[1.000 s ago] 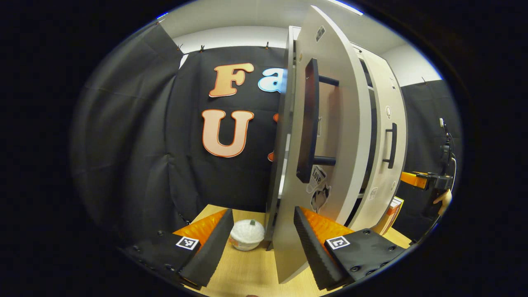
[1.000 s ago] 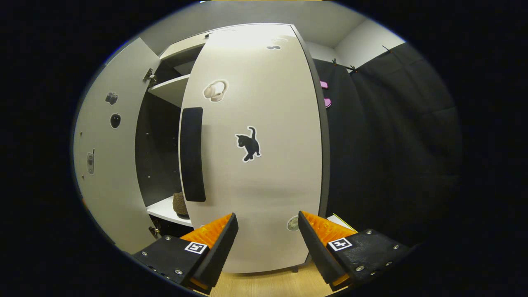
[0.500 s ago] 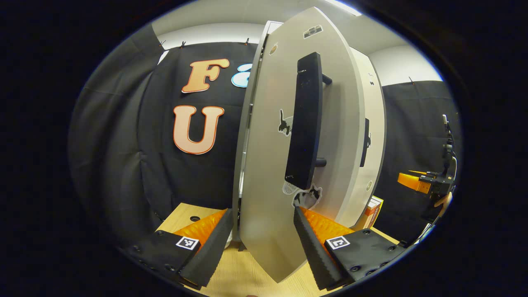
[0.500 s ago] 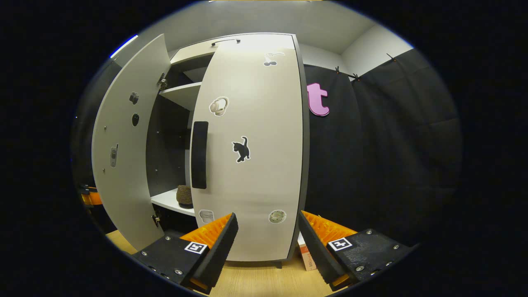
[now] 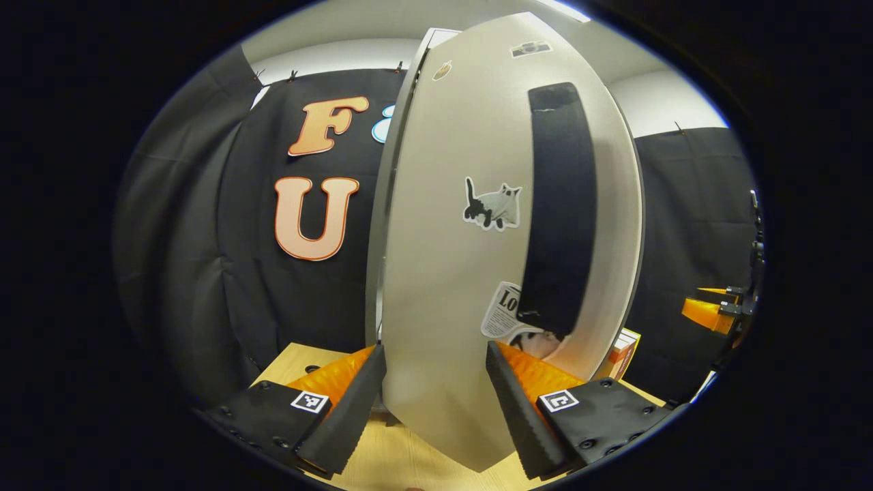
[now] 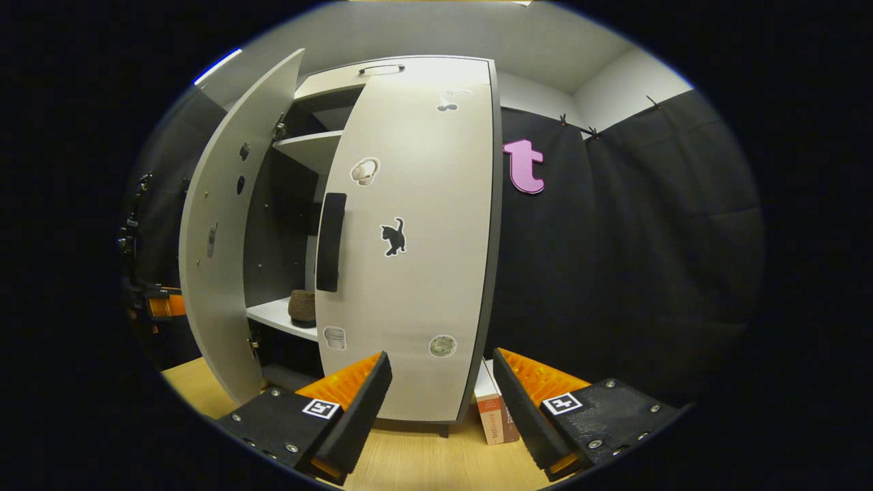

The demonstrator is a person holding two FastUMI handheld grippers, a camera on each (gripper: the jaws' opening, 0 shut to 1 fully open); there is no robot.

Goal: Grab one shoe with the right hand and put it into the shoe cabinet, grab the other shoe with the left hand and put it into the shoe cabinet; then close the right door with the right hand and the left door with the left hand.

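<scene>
The pale shoe cabinet (image 6: 320, 75) stands on the wooden floor. In the right gripper view its right door (image 6: 423, 286), with a black handle (image 6: 331, 242), lies against the cabinet front, while the left door (image 6: 218, 259) stands ajar. A brown shoe (image 6: 302, 307) sits on the white shelf in the gap between them. My right gripper (image 6: 440, 365) is open, a short way back from the right door. In the left gripper view the left door (image 5: 443, 273) and its black handle (image 5: 559, 204) loom close. My left gripper (image 5: 434, 358) is open, with the door's face right at its fingertips.
A small orange-and-white box (image 6: 492, 409) leans by the cabinet's right foot. Black cloth walls surround the booth. Wooden floor (image 6: 423, 464) lies under both grippers. The other gripper (image 5: 716, 310) shows at the far right of the left gripper view.
The left door has swung toward the cabinet ahead of my left gripper, its face now turned to the camera. My right gripper has drawn back from the right door.
</scene>
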